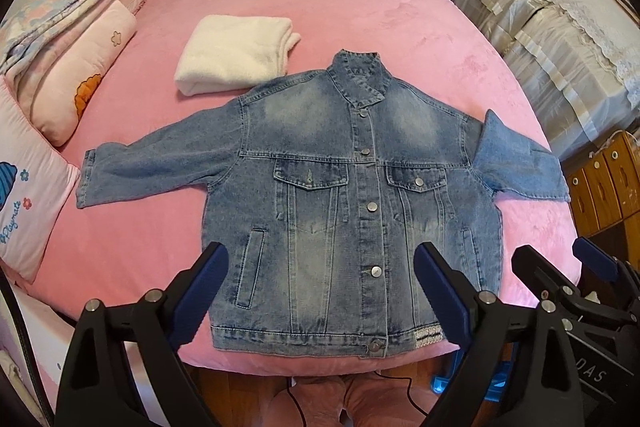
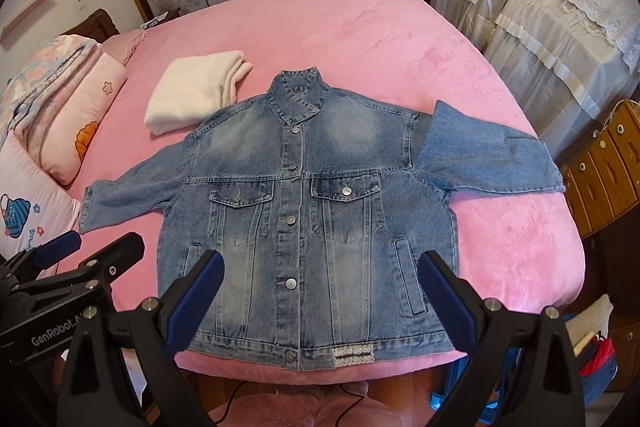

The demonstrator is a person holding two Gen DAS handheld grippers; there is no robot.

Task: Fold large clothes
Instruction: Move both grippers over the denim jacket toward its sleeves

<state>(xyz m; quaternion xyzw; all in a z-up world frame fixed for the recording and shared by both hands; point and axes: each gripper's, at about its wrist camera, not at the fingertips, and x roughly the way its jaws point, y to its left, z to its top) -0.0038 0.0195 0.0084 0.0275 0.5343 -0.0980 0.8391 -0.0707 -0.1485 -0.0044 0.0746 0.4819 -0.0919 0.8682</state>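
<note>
Both tools, left tool [image 1: 320,291] and right tool [image 2: 320,295], are held spread and empty above the denim jacket's [image 1: 340,187] hem; no fold is started, and a sleeve is judged the next thing to be gripped.

A denim jacket [image 1: 332,195] is lying buttoned and face up on the pink bed [image 1: 360,11], both sleeves spread out to the sides and its hem reaching the near edge. The left gripper [image 1: 320,259] is hovering above the jacket's lower half with its blue-padded jaws standing wide apart and nothing between them, while the right gripper [image 1: 560,259] is showing at the lower right edge. A folded white towel [image 1: 232,55] is resting just beyond the jacket's shoulder, and pillows [image 1: 60,67] are sitting at the left.
</note>
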